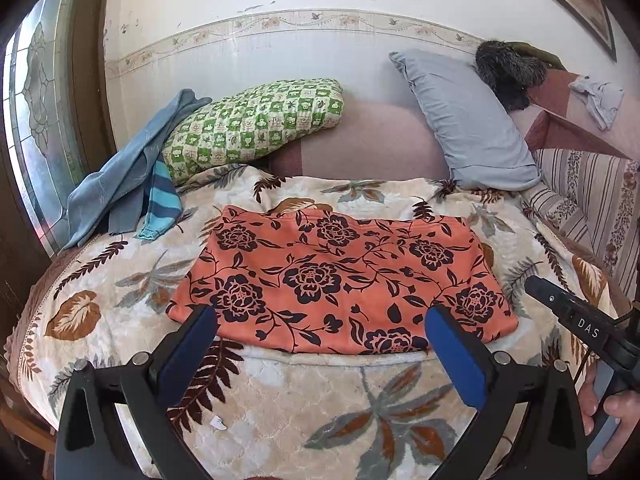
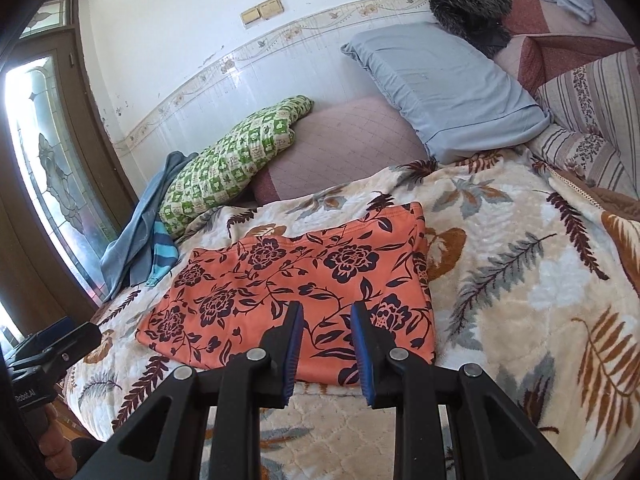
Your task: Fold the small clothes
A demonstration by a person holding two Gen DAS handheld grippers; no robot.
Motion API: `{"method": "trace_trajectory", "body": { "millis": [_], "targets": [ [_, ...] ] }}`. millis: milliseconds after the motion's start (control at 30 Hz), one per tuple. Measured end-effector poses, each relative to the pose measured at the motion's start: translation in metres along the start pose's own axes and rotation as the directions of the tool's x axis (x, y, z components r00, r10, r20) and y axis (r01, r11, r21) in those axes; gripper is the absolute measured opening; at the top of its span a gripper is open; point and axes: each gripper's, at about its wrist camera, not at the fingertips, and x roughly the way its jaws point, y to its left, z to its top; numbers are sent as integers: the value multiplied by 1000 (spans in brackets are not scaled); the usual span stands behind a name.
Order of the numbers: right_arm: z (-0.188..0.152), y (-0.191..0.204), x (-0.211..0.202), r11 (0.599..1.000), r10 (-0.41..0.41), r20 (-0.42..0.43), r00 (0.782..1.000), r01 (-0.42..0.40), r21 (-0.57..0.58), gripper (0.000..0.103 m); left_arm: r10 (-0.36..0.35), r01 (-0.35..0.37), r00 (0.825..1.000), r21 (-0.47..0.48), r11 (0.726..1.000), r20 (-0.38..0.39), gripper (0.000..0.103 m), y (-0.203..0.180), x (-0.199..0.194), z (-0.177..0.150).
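An orange garment with dark flowers (image 1: 340, 276) lies folded flat as a rectangle on the leaf-patterned blanket (image 1: 280, 400). My left gripper (image 1: 320, 314) hangs above the garment's near edge, its blue pads wide apart and nothing between them. In the right wrist view the same garment (image 2: 288, 280) lies just ahead of my right gripper (image 2: 327, 307). Its pads stand a narrow gap apart over the near edge, open, gripping no cloth. The right gripper's finger (image 1: 536, 284) shows at the right, off the garment's right side. A hand holds the left gripper's body (image 2: 60, 344) at the far left.
A heap of blue clothes (image 1: 120, 184) with a striped piece (image 1: 162, 200) lies at the bed's back left. Behind the garment are a green checked pillow (image 1: 256, 120), a pink cushion (image 1: 360, 144) and a grey-blue pillow (image 1: 464, 120). A glazed door (image 1: 36, 120) stands at the left.
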Motion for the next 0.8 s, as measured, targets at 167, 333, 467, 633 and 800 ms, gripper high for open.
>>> {"method": "trace_trajectory", "body": {
  "millis": [167, 333, 467, 633, 800],
  "targets": [
    [2, -8, 4, 1000, -18, -17, 1000, 19, 24, 27, 13, -13, 1000, 0, 1000, -29, 103, 2, 6, -5],
    [1, -12, 7, 999, -30, -33, 999, 32, 40, 27, 19, -19, 999, 4, 1000, -28, 103, 1, 7, -7],
    [1, -13, 9, 999, -37, -36, 999, 38, 34, 27, 20, -20, 1000, 6, 1000, -17, 103, 2, 5, -6],
    [0, -14, 10, 998, -37, -42, 998, 39, 39, 27, 20, -21, 1000, -9, 1000, -20, 103, 4, 4, -5],
    [0, -13, 11, 999, -37, -45, 998, 38, 38, 27, 25, -25, 1000, -24, 999, -19, 103, 8, 4, -4]
  ]
}}
